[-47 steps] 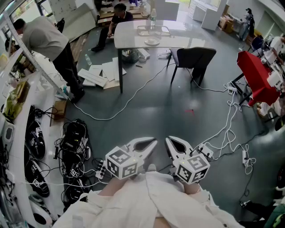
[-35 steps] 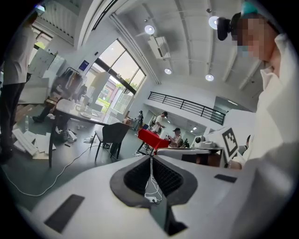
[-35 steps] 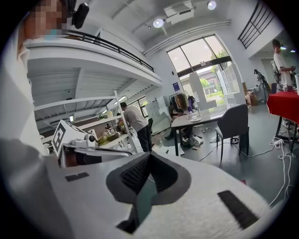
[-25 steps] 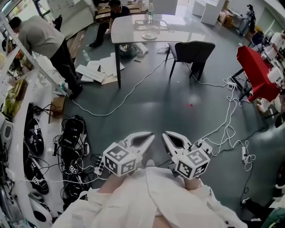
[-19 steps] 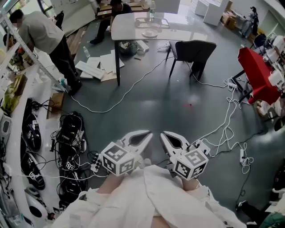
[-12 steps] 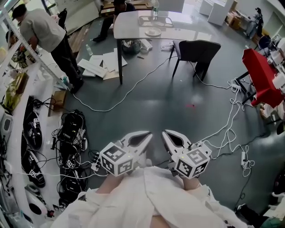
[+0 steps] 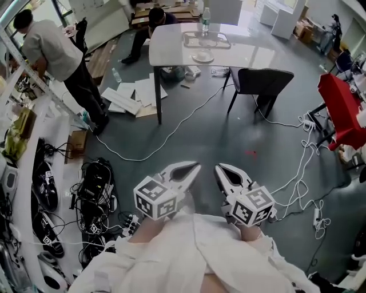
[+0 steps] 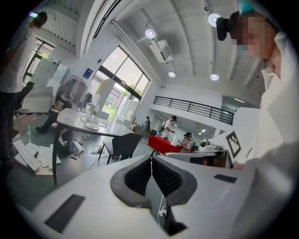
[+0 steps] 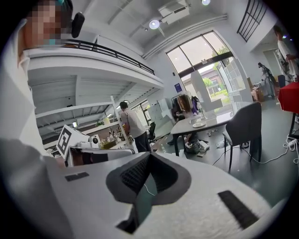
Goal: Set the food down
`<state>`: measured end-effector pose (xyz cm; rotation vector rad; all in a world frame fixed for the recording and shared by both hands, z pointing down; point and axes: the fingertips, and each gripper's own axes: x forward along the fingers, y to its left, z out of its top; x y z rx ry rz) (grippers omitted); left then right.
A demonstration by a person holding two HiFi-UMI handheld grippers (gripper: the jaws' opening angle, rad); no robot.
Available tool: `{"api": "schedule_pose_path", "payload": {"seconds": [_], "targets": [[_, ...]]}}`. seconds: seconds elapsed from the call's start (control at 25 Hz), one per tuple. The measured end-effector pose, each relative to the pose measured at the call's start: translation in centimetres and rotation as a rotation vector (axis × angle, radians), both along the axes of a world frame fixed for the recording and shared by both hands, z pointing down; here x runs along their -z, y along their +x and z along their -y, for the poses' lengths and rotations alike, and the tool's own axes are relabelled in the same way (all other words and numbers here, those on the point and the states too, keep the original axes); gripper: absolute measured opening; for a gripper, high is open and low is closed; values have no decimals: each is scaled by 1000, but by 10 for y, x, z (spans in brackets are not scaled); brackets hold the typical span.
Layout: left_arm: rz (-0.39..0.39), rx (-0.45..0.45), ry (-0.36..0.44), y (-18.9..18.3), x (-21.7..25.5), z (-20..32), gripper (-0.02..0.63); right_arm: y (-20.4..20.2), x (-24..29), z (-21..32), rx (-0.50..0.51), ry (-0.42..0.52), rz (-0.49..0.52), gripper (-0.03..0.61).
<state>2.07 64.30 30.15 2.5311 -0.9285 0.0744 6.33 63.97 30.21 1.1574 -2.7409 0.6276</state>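
Both grippers are held close in front of the white-sleeved body, over grey floor. My left gripper [image 7: 197,166] is shut, and nothing is between its jaws in the left gripper view [image 8: 151,158]. My right gripper [image 7: 218,167] is likewise shut and empty in its own view [image 9: 148,154]. No food shows in either one. Far ahead stands a white table [image 7: 246,52] with a plate [image 7: 202,56], a tray [image 7: 207,40] and a bottle [image 7: 206,17]. The same table [image 9: 210,122] shows in the right gripper view.
A black chair [image 7: 264,80] stands at the table's near right side. White cables [image 7: 171,129] snake across the floor. Black gear [image 7: 94,183] and shelving lie at left, where a person [image 7: 57,54] stands. Papers [image 7: 134,94] lie by the table; a red-covered stand [image 7: 337,97] is at right.
The floor and table have shifted in view and the table looks a little nearer. Both grippers have travelled along together, still shut and side by side.
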Motion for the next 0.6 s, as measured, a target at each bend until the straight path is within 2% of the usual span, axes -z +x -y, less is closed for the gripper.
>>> {"api": "schedule_pose_path", "payload": {"seconds": [0.2,0.44,0.6], "targets": [[-68,-48,-10,-8,10,71,20,-13,12,74,-39,27,3,2],[-51,-98,6,-28,12,140,20,-36,14,145,-61,45,34,2],[-57,-116,-24,-34,3,167,20,-46,4,172,-67,11,28,2]]}}
